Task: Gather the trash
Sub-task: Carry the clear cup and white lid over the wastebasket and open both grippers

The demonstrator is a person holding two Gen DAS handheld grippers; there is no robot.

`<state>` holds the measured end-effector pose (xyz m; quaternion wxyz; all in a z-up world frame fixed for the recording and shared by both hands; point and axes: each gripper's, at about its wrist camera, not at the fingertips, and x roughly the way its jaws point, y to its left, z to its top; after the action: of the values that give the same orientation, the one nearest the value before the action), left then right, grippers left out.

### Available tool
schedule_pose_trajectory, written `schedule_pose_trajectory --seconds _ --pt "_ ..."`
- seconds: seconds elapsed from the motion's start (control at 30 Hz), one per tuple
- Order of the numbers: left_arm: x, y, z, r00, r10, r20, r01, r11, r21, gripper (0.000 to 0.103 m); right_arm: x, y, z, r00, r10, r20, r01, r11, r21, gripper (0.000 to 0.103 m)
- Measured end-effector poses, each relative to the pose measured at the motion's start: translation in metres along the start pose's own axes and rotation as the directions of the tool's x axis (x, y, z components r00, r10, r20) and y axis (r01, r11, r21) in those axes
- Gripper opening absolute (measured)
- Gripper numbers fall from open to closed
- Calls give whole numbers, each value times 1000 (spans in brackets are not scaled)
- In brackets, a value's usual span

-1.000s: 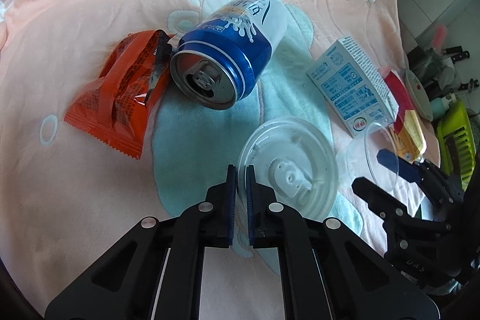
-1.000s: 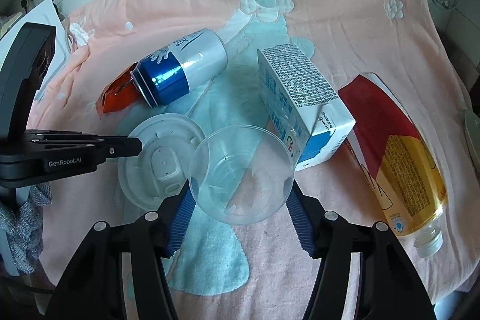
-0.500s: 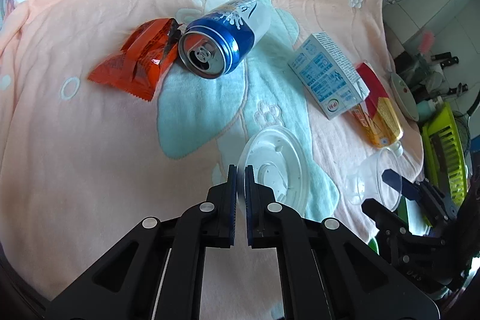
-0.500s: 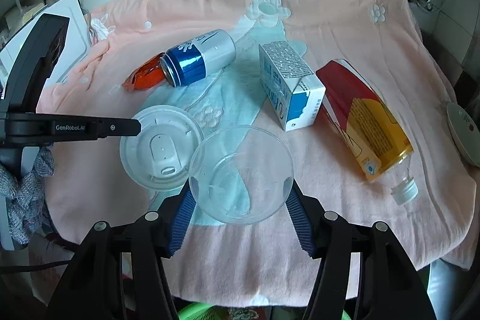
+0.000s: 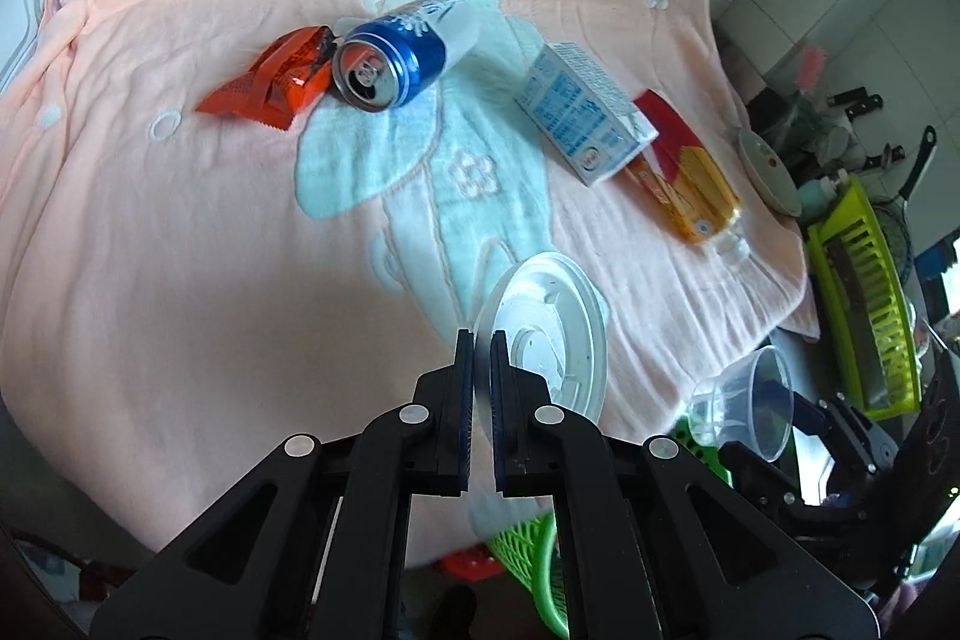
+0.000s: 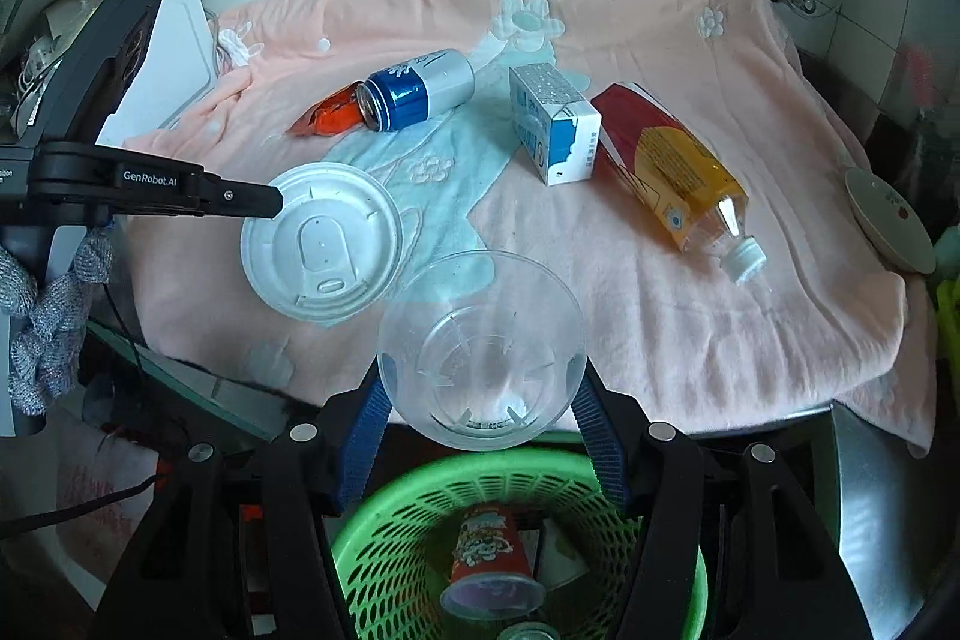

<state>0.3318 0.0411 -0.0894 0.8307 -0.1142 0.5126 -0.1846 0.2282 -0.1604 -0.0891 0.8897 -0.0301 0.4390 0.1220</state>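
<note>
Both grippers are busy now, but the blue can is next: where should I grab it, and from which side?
Grip the blue can across its round body at mid-length, coming from above. It lies on its side, the open end toward the orange wrapper, which touches it; so stay clear of that end.

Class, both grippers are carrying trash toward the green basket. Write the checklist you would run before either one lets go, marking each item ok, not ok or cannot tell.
1. Right gripper grips the clear plastic cup on both sides: ok.
2. Cup over the green basket opening: cannot tell; the basket shows just below it, but height and overlap are unclear.
3. Left gripper pinches the rim of the white plastic lid: ok.
4. Lid over the basket: not ok; it hangs by the blanket's front edge.
5. Room in the basket: ok; only a red paper cup and small scraps show.
</note>
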Motion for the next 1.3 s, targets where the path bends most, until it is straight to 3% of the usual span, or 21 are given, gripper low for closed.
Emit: schedule_pose_trajectory --seconds 0.4,0.67,1.1,1.3 --pt "-26 -62 -64 997 -80 -6 80 992 98 4 -42 -21 -77 999 -34 -33 36 998 51 58" --pt "-15 -101 -109 990 -119 -71 129 978 161 4 -56 -40 -122 995 -70 -73 77 991 110 58" --pt "21 -130 -148 975 -130 -179 164 968 188 4 -74 -57 -152 990 -113 -88 127 978 167 58" --pt "28 -138 -156 976 -87 -197 132 965 226 5 -77 -58 -158 989 -115 -90 129 976 177 58"
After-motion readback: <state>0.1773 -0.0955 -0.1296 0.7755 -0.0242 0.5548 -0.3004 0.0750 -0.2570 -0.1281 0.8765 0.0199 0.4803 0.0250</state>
